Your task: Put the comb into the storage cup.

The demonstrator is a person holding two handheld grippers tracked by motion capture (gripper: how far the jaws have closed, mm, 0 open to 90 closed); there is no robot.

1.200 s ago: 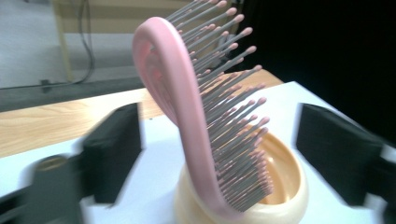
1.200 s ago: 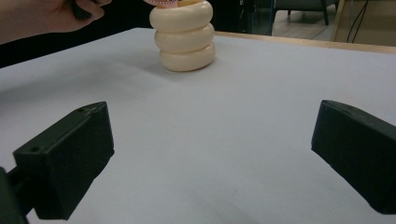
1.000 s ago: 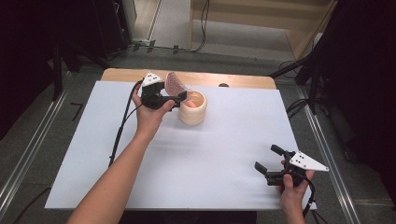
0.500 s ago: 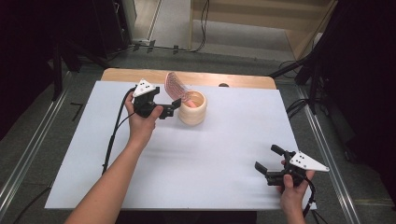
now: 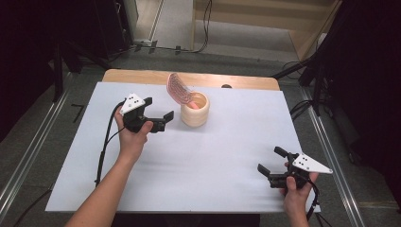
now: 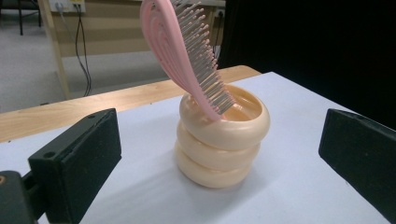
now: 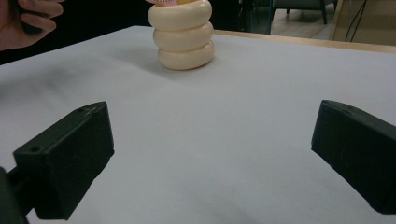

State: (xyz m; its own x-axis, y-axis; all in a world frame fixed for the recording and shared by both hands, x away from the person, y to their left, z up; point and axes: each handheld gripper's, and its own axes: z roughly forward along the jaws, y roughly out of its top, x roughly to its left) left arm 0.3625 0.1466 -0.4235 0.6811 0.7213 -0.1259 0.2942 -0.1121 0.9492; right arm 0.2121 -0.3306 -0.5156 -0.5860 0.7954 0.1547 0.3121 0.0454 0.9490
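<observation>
Cream ringed holder, pink hairbrush leaning inside (bristles up)

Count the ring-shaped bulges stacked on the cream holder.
3. The cream holder shows one bulge at the table, one in the middle, and one at the rim, where the pink brush leans. None looks hidden.

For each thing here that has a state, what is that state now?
Pink plastic hairbrush: standing tilted in the holder, bristle head up.
Cream ringed ceramic holder: upright on the white table.
Left gripper: open, beside the holder, apart from it.
Right gripper: open, holding nothing.
</observation>
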